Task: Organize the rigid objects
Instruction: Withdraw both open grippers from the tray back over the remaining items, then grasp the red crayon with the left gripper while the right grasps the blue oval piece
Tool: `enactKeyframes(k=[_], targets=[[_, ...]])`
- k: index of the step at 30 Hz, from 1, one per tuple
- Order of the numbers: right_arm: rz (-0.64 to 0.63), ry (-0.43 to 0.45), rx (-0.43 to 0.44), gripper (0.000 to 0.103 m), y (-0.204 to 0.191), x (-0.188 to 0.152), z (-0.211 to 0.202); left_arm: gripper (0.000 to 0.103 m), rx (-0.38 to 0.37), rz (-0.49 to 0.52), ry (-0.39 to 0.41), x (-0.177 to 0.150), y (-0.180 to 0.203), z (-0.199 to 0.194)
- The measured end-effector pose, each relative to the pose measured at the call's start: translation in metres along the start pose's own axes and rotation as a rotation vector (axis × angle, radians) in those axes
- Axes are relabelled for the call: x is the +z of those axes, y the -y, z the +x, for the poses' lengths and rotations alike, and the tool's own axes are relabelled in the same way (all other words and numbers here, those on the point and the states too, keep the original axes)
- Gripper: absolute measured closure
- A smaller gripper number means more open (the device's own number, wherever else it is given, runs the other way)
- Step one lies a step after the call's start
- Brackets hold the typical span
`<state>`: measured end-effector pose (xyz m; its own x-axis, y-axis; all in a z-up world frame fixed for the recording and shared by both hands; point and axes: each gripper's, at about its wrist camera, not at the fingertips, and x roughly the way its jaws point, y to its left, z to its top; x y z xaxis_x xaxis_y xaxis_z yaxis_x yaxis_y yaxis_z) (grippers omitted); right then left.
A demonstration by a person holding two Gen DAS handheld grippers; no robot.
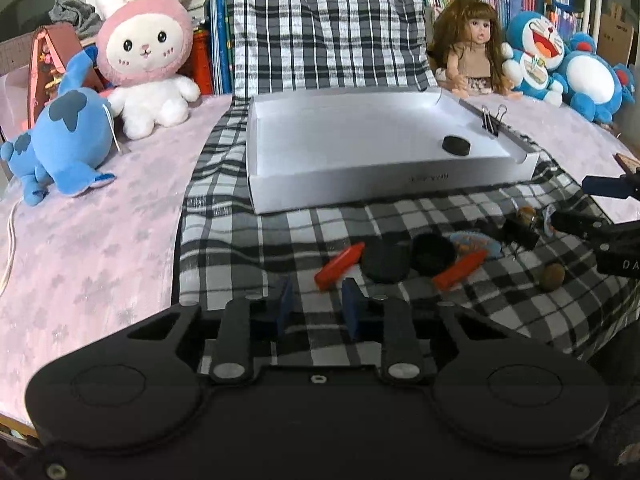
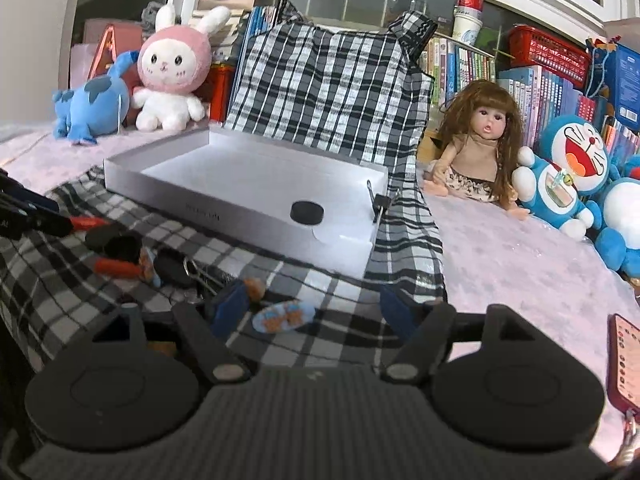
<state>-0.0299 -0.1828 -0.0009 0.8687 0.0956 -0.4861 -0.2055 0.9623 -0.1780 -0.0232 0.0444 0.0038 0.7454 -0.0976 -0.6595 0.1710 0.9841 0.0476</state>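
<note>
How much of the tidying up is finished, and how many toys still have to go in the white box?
Just begun. One black puck lies in the white box, and a binder clip sits on its rim. Both the left gripper and the right gripper are open and empty. Still on the checked cloth: two red crayons, more black pucks, a blue patterned oval piece and other small bits.

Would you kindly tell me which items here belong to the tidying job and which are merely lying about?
Job: box, puck inside it, binder clip on its wall, red crayons, black discs.
Lying about: bunny, doll, books, phone.
</note>
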Motion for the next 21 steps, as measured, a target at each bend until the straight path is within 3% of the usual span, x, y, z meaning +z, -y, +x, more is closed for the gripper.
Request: enactKeyframes(k=[15, 21], targets=[[-0.048, -0.029, 0.070, 0.026, -0.003, -0.004, 0.008, 0.079, 0.059, -0.026, 0.016, 0.008, -0.009, 0.020], [-0.041, -0.037, 0.072, 0.027, -0.003, -0.004, 0.013, 0.078, 0.046, -0.034, 0.023, 0.013, -0.007, 0.026]])
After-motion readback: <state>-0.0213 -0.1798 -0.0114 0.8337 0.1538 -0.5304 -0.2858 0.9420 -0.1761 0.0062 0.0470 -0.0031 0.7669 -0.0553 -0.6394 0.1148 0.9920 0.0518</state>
